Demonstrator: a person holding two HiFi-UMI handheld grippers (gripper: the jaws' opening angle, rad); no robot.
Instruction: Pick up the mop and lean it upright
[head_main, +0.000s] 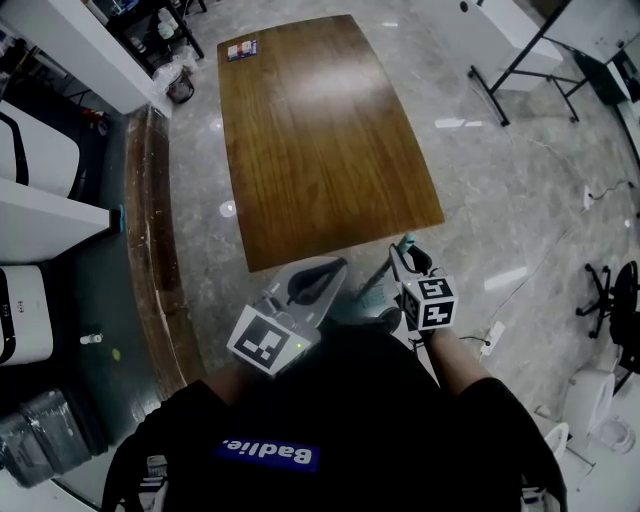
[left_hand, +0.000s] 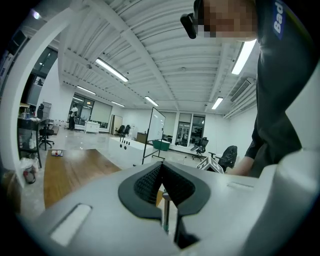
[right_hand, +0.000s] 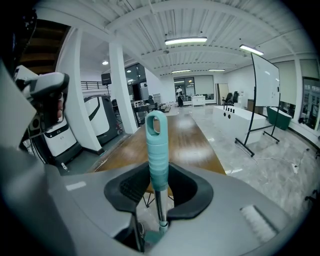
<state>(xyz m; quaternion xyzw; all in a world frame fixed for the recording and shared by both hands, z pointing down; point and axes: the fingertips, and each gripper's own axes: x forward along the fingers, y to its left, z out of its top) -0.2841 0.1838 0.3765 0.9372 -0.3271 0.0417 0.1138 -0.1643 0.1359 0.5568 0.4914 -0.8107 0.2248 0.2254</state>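
Mop (right_hand: 156, 145): its teal grip stands upright between the right gripper (right_hand: 159, 186) jaws, which pinch it, with the steel shaft running down below. We only get that from the right gripper view. The head view shows just the teal tip, off the near corner of the wooden table (head_main: 320, 130). Left gripper (left_hand: 161, 176): pads pressed together, nothing between them, near the right one.

Teal mop grip (right_hand: 156, 150), brown wood-grain table (head_main: 320, 130), b/w marker cube (head_main: 430, 302), grey floor (head_main: 520, 200)
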